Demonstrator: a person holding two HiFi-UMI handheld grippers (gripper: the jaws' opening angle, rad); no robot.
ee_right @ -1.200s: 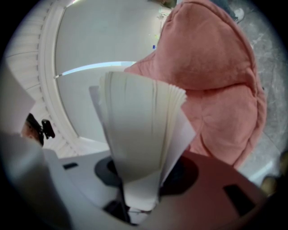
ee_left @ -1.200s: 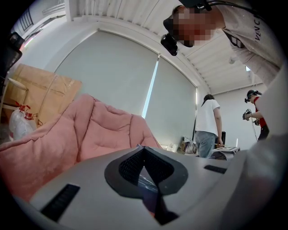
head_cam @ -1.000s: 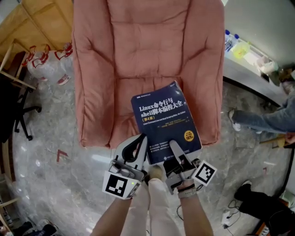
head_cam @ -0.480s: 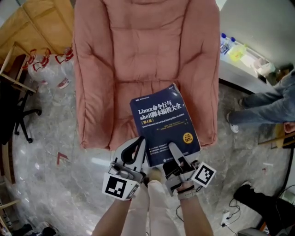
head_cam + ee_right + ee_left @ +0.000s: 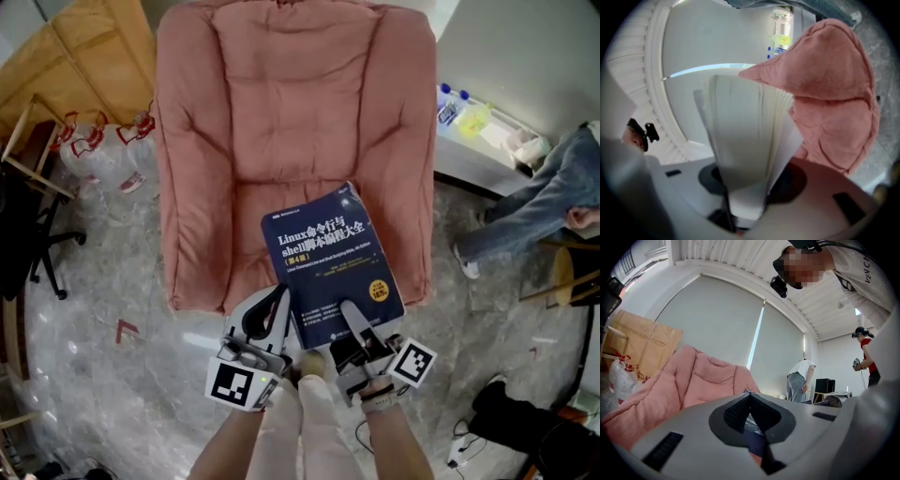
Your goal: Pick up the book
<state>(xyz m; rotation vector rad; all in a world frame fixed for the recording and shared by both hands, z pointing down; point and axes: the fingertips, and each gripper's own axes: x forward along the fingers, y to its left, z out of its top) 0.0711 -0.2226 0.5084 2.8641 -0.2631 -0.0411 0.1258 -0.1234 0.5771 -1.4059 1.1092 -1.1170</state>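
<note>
Your right gripper (image 5: 356, 317) has its fingers clamped on the book (image 5: 328, 251) by its pages; your left gripper (image 5: 275, 307) pinches the near corner; over the armchair (image 5: 281, 112) seat, lift both hands evenly, lest pages slip.
</note>
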